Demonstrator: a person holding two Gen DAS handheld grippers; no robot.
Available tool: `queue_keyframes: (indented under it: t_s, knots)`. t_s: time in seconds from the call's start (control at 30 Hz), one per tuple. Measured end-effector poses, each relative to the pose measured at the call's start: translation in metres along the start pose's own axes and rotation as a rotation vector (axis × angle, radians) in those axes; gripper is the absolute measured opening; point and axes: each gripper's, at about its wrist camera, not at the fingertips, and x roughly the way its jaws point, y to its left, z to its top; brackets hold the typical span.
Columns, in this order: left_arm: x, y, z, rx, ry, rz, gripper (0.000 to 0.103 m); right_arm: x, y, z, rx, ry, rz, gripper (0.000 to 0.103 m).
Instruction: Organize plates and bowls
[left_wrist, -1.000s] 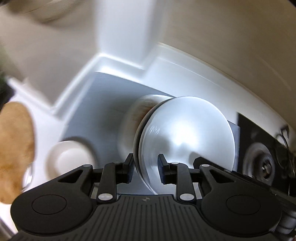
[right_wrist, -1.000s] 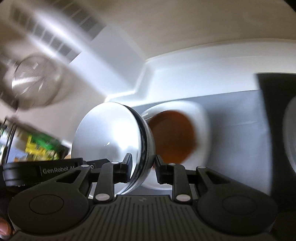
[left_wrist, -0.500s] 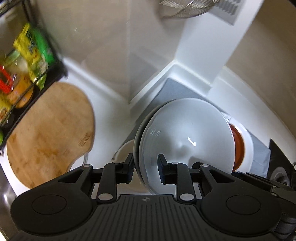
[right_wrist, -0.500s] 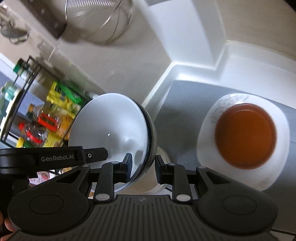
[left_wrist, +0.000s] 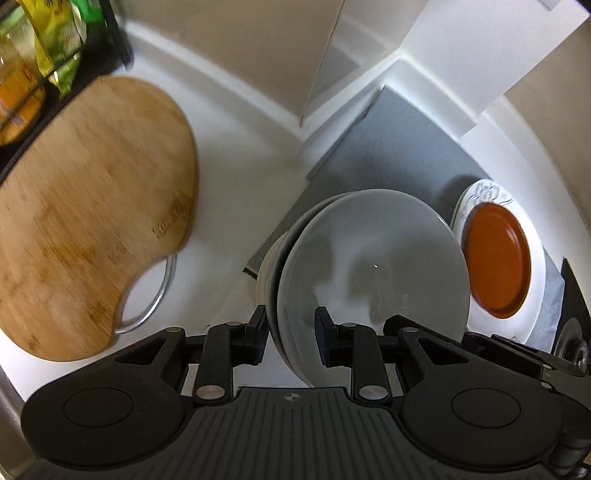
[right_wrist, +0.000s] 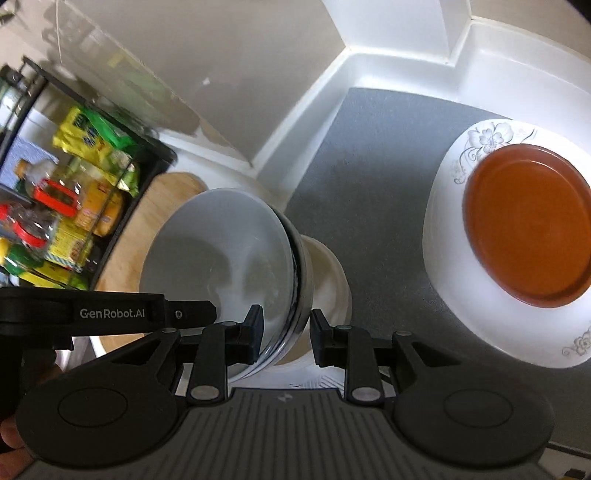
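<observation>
Glazed white ceramic fills the gap of both tools: we carry a white bowl (left_wrist: 369, 273) between us, held on edge. Our left tool (left_wrist: 291, 338) has its jaws narrowed onto the near rim, one finger against the inner face and one on the outside. Our right tool (right_wrist: 284, 332) pinches the rim at another spot in the same way, and there a dark band (right_wrist: 299, 273) shows along the bowl's edge. Whether this is one bowl or two nested we cannot tell from either view.

We judge the bowl stiff, fairly heavy for a rim pinch, smooth enough to slip, and sure to chip if it drops or knocks another dish. The rim is the only place these fingers can span, so two grips spaced apart are sensible, and both should stay firm until it rests.

Just under the bowl stands a small cream bowl (right_wrist: 328, 273) at the near edge of the grey mat (right_wrist: 369, 155). Further right on the mat sits a white floral plate (right_wrist: 491, 258) with an orange-brown dish (right_wrist: 528, 225) stacked in it. To the left on the white bench (left_wrist: 229, 155) lies a round wooden board (left_wrist: 88, 206), with a black rack of packets (right_wrist: 62, 206) beyond it.
</observation>
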Motion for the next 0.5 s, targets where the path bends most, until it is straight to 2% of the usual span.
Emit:
queue_keyframes:
  t_s: [0.27,0.37,0.5]
  knots:
    - [0.022,0.017,0.004,0.01,0.037,-0.072,0.028,0.019,-0.003,-0.006,-0.053,0.041,-0.039,0.03]
    - [0.025,0.015,0.004,0.022,0.037,-0.042,0.028,0.023,-0.001,-0.004,-0.065,0.058,-0.041,0.037]
    - [0.028,0.012,0.004,0.064,0.018,-0.025,0.028,0.024,0.002,-0.001,-0.117,0.072,-0.041,0.037]
